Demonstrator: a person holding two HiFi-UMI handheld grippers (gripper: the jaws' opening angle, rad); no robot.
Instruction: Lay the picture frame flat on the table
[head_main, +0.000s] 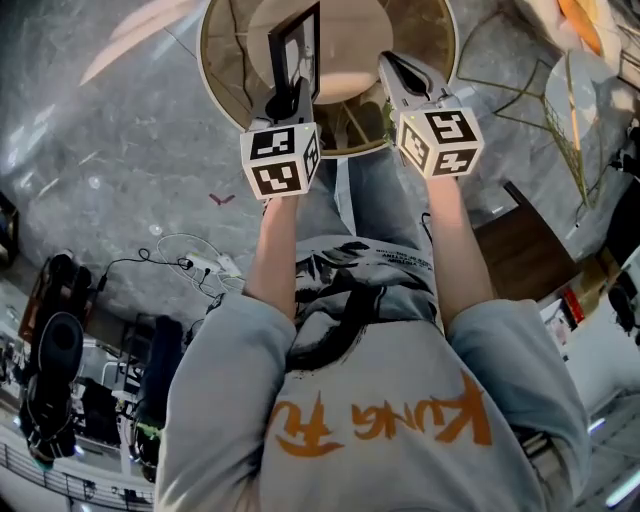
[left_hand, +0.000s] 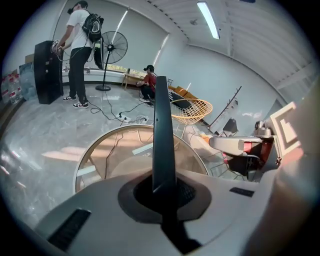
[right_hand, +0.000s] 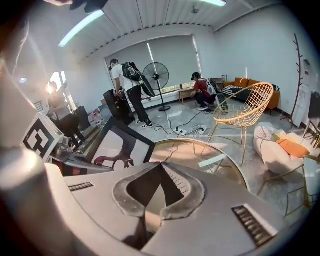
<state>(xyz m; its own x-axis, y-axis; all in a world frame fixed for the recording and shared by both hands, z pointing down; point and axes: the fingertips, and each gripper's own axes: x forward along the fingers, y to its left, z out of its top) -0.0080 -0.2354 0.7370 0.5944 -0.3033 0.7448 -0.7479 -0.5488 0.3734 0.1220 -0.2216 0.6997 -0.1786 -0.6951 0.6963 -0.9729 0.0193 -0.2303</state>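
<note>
A black picture frame (head_main: 295, 50) stands upright over the round glass table (head_main: 228, 45). My left gripper (head_main: 290, 98) is shut on the frame's lower edge. In the left gripper view the frame (left_hand: 162, 130) shows edge-on as a dark slat rising from between the left gripper's (left_hand: 162, 192) jaws, with the table (left_hand: 100, 160) beyond it. My right gripper (head_main: 397, 68) hovers just right of the frame, over the table's near rim, shut with nothing in it. In the right gripper view the right gripper's (right_hand: 160, 165) tips meet, and the frame's face (right_hand: 117, 147) with its picture sits to the left.
A gold wire chair (right_hand: 245, 107) stands past the table, seen at the right in the head view (head_main: 560, 100). Cables and a power strip (head_main: 205, 265) lie on the marble floor. Black equipment (head_main: 55, 350) sits at lower left. A standing fan (right_hand: 156, 75) and people are at the far window.
</note>
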